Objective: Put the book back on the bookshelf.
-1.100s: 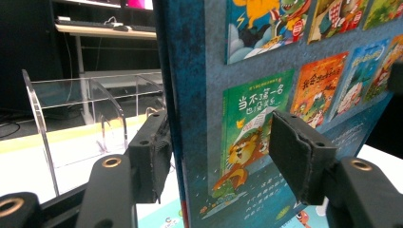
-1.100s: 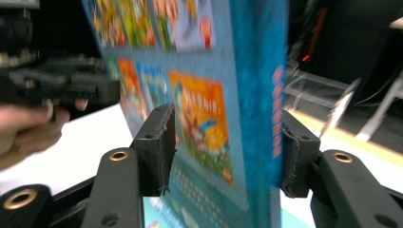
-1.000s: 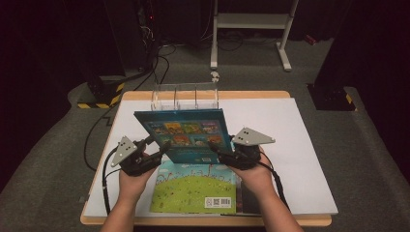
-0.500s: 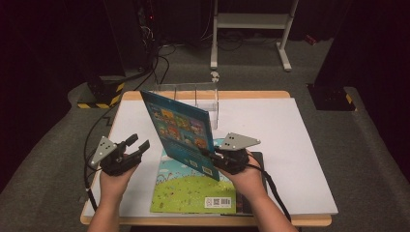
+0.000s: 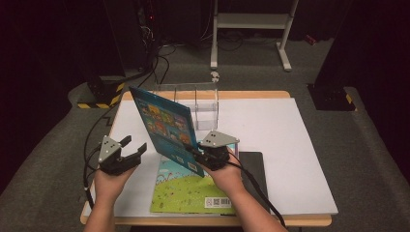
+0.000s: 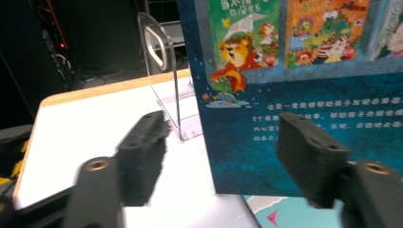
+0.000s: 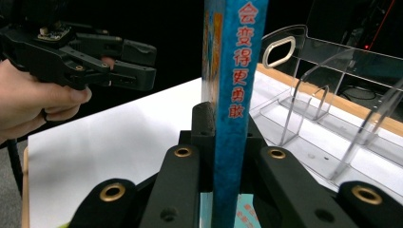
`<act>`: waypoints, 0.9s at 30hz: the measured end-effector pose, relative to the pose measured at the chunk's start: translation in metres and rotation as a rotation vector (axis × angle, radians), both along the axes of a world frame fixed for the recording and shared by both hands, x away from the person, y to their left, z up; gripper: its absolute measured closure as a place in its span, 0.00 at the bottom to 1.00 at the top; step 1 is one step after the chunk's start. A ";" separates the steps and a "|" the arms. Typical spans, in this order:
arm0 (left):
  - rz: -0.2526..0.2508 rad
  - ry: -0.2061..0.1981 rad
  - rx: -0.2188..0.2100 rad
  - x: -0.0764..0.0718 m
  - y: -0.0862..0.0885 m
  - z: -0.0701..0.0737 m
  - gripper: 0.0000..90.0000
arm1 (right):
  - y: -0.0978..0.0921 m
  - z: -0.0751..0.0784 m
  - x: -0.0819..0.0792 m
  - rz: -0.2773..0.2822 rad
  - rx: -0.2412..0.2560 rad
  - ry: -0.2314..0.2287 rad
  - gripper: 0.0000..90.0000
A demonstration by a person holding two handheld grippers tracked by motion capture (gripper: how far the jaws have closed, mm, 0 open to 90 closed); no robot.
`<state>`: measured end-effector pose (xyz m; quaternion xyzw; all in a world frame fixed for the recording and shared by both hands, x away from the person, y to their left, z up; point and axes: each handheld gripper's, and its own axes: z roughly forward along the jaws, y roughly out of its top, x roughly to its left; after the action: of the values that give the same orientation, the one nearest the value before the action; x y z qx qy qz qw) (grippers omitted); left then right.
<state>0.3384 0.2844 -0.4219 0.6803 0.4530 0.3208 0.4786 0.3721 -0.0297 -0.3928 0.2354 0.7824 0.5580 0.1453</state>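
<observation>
High view: the thin dark-blue picture book stands lifted off the table, upright on its edge and turned at a slant, while a second picture book with a green meadow cover lies flat on the white table top beneath it. The right gripper is clenched on the blue book's lower corner by the spine; in the right gripper view the spine rises straight up between the two black jaws, which press on it from either side. The left gripper hangs apart to the left of the book, its jaws spread and holding nothing; in the left gripper view the book's back cover stands just ahead, with the right-hand jaw in front of it and not visibly touching. The clear acrylic file rack with upright dividers waits at the far edge of the table, just behind the book, its slots bare. By my reading, the pick-up is done and the book is already set vertical; what is left is carrying it back and lowering it into one slot, then the green book.
</observation>
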 end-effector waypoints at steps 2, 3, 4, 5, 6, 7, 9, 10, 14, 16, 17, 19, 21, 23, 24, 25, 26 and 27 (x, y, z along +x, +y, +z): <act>-0.014 0.019 -0.025 0.002 0.003 -0.002 0.39 | 0.002 -0.001 0.001 -0.002 0.003 0.000 0.92; -0.023 0.027 -0.038 0.003 0.005 -0.002 0.37 | 0.007 -0.002 0.002 -0.001 0.004 0.001 0.92; -0.032 0.026 -0.058 0.002 0.006 -0.002 0.37 | 0.007 -0.002 0.002 -0.001 0.004 0.001 0.92; -0.051 0.001 -0.092 0.000 0.006 0.001 0.35 | 0.013 -0.003 0.003 0.001 0.002 0.001 0.92; -0.051 0.001 -0.092 0.000 0.006 0.001 0.35 | 0.013 -0.003 0.003 0.001 0.002 0.001 0.92; -0.066 -0.015 -0.112 -0.001 0.006 0.002 0.35 | 0.020 -0.004 0.004 0.005 -0.004 0.000 0.92; -0.096 -0.038 -0.142 -0.005 0.005 0.006 0.34 | 0.026 -0.005 0.004 0.007 -0.006 -0.001 0.92; -0.111 -0.056 -0.150 -0.008 0.002 0.010 0.33 | 0.029 -0.005 0.004 0.009 -0.007 -0.003 0.92; -0.149 -0.074 -0.180 -0.012 -0.003 0.016 0.30 | 0.033 -0.006 0.003 0.006 -0.008 -0.005 0.92; -0.184 -0.086 -0.197 -0.017 -0.010 0.022 0.28 | 0.033 -0.006 0.003 0.002 -0.004 -0.004 0.91; -0.199 -0.093 -0.205 -0.019 -0.015 0.025 0.27 | 0.033 -0.006 0.002 0.001 -0.003 -0.003 0.91; -0.223 -0.103 -0.215 -0.023 -0.021 0.029 0.26 | 0.033 -0.007 0.002 0.000 0.002 -0.004 0.91; -0.236 -0.108 -0.215 -0.025 -0.025 0.031 0.24 | 0.034 -0.007 0.001 0.001 0.004 -0.001 0.91; -0.243 -0.122 -0.203 -0.029 -0.031 0.034 0.24 | 0.035 -0.007 -0.001 0.001 0.005 0.000 0.90; -0.247 -0.127 -0.203 -0.030 -0.033 0.035 0.24 | 0.035 -0.007 -0.002 0.002 0.006 -0.001 0.89; -0.253 -0.130 -0.211 -0.031 -0.034 0.036 0.24 | 0.036 -0.008 -0.003 0.007 0.008 -0.001 0.89; -0.259 -0.132 -0.218 -0.032 -0.036 0.037 0.24 | 0.036 -0.008 -0.003 0.007 0.008 -0.001 0.89; -0.263 -0.139 -0.217 -0.034 -0.038 0.038 0.23 | 0.036 -0.009 -0.004 0.010 0.011 0.005 0.88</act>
<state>0.3047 0.2460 -0.3837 0.6540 0.3581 0.2511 0.6173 0.3677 0.0063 -0.4017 0.2336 0.7808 0.5624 0.1394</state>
